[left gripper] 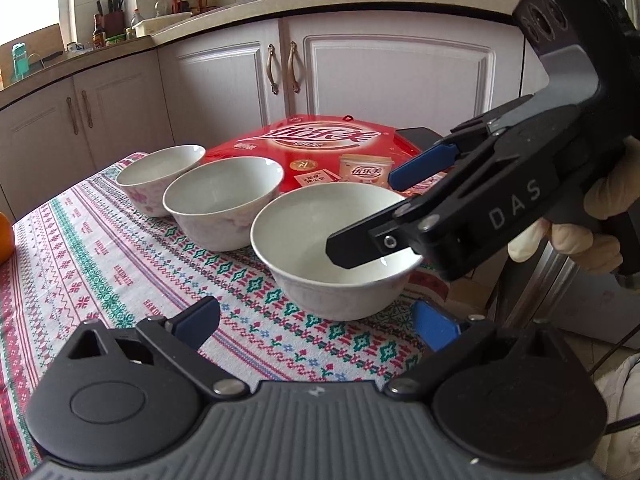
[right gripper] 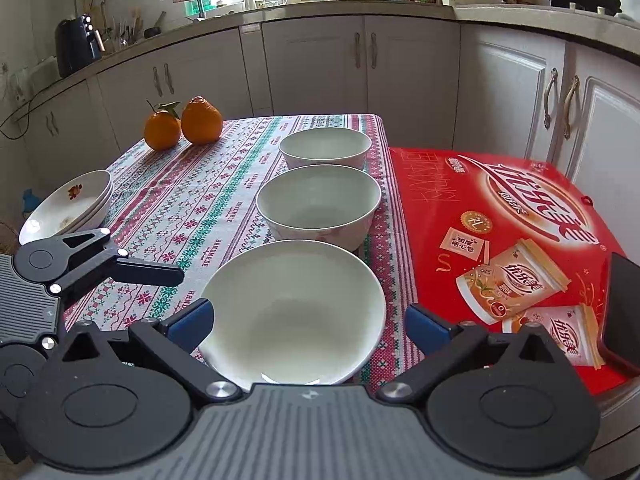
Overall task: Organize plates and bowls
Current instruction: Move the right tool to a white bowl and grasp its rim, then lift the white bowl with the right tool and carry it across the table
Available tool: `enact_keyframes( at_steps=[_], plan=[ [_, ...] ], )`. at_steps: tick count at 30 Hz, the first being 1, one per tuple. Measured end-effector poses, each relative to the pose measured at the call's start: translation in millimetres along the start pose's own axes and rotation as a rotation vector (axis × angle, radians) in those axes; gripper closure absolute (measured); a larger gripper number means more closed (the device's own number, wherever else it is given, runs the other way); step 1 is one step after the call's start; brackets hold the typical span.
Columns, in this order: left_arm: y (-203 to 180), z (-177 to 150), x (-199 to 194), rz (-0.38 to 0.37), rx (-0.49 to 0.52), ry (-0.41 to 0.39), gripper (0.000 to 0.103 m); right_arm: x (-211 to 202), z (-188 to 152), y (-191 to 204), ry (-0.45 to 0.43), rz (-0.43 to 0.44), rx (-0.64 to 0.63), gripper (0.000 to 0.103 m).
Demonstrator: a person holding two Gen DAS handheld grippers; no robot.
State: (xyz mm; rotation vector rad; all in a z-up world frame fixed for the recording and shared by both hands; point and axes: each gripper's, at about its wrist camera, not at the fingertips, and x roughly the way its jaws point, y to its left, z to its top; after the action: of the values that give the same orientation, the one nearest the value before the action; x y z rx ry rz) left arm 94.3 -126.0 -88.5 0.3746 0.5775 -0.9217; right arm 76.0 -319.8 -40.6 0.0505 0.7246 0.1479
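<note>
Three white bowls stand in a row on the patterned tablecloth: near bowl (left gripper: 332,248) (right gripper: 292,308), middle bowl (left gripper: 224,204) (right gripper: 318,204), far bowl (left gripper: 160,178) (right gripper: 325,147). A stack of white plates (right gripper: 66,204) sits at the table's left edge. My right gripper (right gripper: 308,320) is open, with its fingers on either side of the near bowl; in the left wrist view it (left gripper: 372,216) hangs over that bowl. My left gripper (left gripper: 316,320) is open and empty, just in front of the near bowl.
A red gift box (right gripper: 500,240) (left gripper: 320,152) lies to the right of the bowls with a dark phone (right gripper: 624,304) on it. Two oranges (right gripper: 184,124) sit at the table's far left. White kitchen cabinets (right gripper: 320,64) stand behind the table.
</note>
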Motion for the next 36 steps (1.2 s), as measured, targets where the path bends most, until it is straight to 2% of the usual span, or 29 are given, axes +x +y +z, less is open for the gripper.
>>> enact_keyframes(
  at_steps=[3, 11, 13, 16, 29, 36],
  plan=[
    [-2, 2, 5, -0.013, 0.004, -0.006, 0.004, 3, 1, -4, 0.005, 0.020, 0.012, 0.002],
    [-8, 6, 5, -0.034, 0.022, -0.034, 0.014, 10, 7, -21, 0.034, 0.067, 0.064, 0.020],
    [-8, 7, 6, -0.041, 0.018, -0.033, 0.020, 11, 8, -24, 0.036, 0.077, 0.077, 0.025],
    [-7, 7, 7, -0.040, 0.012, -0.036, 0.020, 14, 7, -24, 0.046, 0.088, 0.081, 0.028],
    [-6, 10, 0, -0.039, 0.002, -0.045, 0.020, 13, 10, -20, 0.060, 0.083, 0.079, 0.028],
    [2, 7, -16, -0.013, -0.044, -0.052, 0.020, 11, 18, -4, 0.047, 0.108, 0.037, 0.028]
  ],
)
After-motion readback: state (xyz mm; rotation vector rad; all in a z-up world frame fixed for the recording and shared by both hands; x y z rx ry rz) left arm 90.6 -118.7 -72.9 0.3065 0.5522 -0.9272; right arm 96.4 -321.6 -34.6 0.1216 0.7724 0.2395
